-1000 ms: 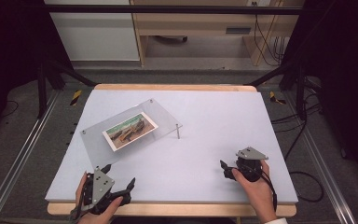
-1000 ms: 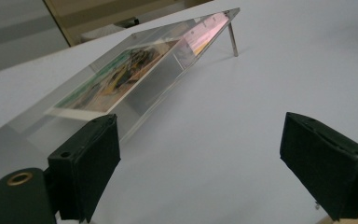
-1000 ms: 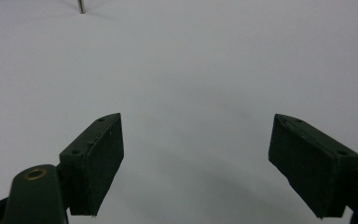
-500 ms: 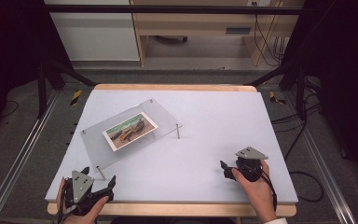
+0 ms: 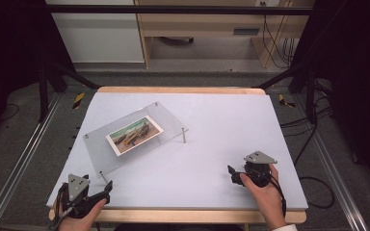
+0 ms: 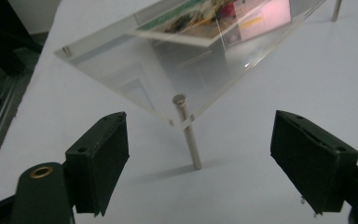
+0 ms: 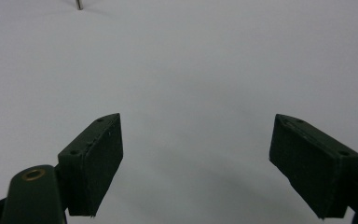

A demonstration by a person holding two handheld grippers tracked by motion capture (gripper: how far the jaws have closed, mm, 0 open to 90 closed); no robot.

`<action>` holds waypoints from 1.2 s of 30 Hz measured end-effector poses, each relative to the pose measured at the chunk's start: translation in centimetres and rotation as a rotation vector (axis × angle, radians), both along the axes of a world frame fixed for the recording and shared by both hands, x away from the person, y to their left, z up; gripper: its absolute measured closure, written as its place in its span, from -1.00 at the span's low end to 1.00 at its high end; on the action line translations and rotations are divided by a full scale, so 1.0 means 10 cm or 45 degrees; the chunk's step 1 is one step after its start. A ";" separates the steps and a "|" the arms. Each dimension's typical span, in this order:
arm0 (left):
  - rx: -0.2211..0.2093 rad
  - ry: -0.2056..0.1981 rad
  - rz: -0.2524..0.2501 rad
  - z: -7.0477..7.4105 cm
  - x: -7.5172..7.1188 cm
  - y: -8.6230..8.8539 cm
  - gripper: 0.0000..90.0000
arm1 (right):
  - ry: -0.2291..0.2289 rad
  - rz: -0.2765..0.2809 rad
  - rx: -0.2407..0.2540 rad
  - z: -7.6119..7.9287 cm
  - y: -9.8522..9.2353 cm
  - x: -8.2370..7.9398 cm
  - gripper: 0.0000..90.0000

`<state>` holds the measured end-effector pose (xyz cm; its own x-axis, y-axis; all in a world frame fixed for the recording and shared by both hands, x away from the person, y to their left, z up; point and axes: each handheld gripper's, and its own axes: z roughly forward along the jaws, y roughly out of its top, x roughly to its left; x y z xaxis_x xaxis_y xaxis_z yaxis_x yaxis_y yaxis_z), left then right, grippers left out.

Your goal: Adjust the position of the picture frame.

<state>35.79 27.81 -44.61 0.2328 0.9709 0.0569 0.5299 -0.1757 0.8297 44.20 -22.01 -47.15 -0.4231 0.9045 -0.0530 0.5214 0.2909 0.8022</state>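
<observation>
A clear acrylic plate (image 5: 168,126) stands tilted on thin metal legs on the white table, left of centre, with a photo card (image 5: 135,135) on it. My left gripper (image 5: 108,189) is at the front left corner, open, aimed at the plate's nearest leg (image 6: 189,135). Its jaws have just been closing a little, and nothing is between the pads. The left gripper view shows that leg just ahead of the left gripper (image 6: 200,149), under the plate's corner (image 6: 168,70). My right gripper (image 5: 231,174) rests at the front right, open and pointing left over bare table, seen again as the right gripper (image 7: 193,149).
The white table top (image 5: 231,120) has a wooden rim along its front and back edges. Metal rails run on the floor at both sides, with cables at the right. Another plate leg (image 5: 183,136) stands near the table's middle.
My left gripper has slid left along the front edge to the corner and now points at the plate's near leg. The right gripper and the plate have not moved.
</observation>
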 end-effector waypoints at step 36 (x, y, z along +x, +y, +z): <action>-0.268 -0.036 0.016 -0.32 0.26 0.04 0.65 | -0.043 0.090 0.024 0.04 0.17 0.06 -0.63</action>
<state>38.35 28.22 -47.79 0.2217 0.9648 -0.1412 0.5067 0.0097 0.8621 44.81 -20.29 -46.75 -0.4839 0.8736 -0.0515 0.4730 0.3106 0.8245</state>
